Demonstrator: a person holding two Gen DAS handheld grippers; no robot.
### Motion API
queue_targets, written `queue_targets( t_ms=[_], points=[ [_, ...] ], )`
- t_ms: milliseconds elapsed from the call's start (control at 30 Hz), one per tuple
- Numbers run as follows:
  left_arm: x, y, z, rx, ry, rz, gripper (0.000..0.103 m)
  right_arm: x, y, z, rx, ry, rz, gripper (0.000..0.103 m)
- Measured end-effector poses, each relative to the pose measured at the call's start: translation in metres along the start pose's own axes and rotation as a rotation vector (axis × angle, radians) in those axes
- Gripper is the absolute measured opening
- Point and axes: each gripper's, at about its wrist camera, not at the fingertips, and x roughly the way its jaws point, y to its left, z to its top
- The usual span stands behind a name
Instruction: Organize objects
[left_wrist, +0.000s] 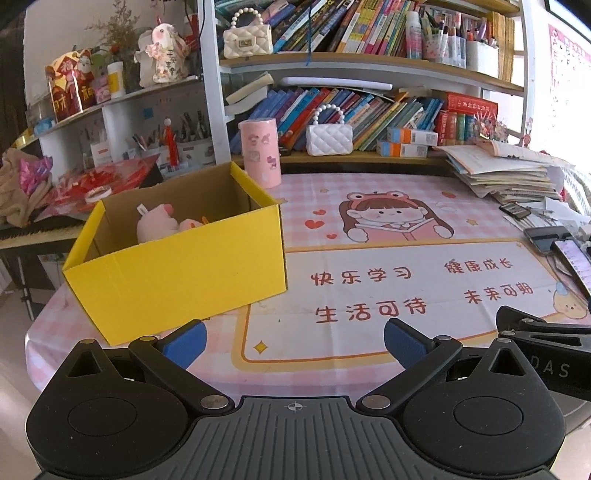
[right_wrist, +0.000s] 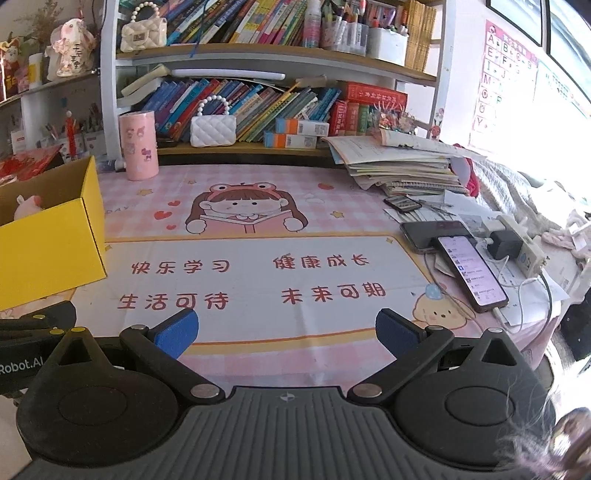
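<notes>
— Step in hand? Looks like a pause between items. Left gripper (left_wrist: 294, 341) hanging low over the near edge of the pink table mat (left_wrist: 406, 229), jaws spread wide, nothing between the blue pads. Right gripper (right_wrist: 286, 334) much the same: spread, empty, held just beside the left one.

— And the task's things?

— Yellow box (left_wrist: 177, 273) standing open on the left side of the mat, with a pink plush toy (left_wrist: 155, 223) lying inside against the far wall. Seems to be the collecting bin, judging by that. Middle of the mat bare in both views.

— Next candidate, then?

— Hard to name. Possibly the pink cylinder (right_wrist: 139, 146) standing upright at the back of the mat, near the box's far corner. Would call for a long forward reach, jaws kept wide to get round it, then a lift over the box wall. Otherwise the phones (right_wrist: 469, 269) at the right, one lit and apparently on a cable, so risky to pull.

— Anything hidden?

— Most of the box floor, behind its near wall; something orange beside the plush, too little showing to identify. Box cut off at the left edge of the right wrist view. Paper stack (right_wrist: 402, 166) partly washed out by window glare. A blurred, furry shape at the lower right corner, not identifiable.
</notes>
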Motion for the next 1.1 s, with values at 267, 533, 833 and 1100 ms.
queue_targets(
  t_ms=[267,533,833,1100],
  points=[
    [0.0004,-0.0077,-0.0007,0.021,0.01,0.02,0.103,0.0008,-0.0022,-0.0024,0.021,0.019,-0.029,0.103],
    [0.0017,-0.008,0.0003,0.028,0.017,0.032,0.103,0.0017,-0.0013,-0.0027,0.02,0.021,-0.032,0.103],
    [0.003,-0.005,-0.0008,0.014,0.029,0.035,0.103,0.0031,0.0024,-0.0015,0.012,0.026,-0.032,0.103],
    [0.0066,-0.0031,-0.0003,0.001,0.036,0.031,0.103,0.0092,0.0049,-0.0012,0.003,0.036,-0.022,0.103]
  ],
)
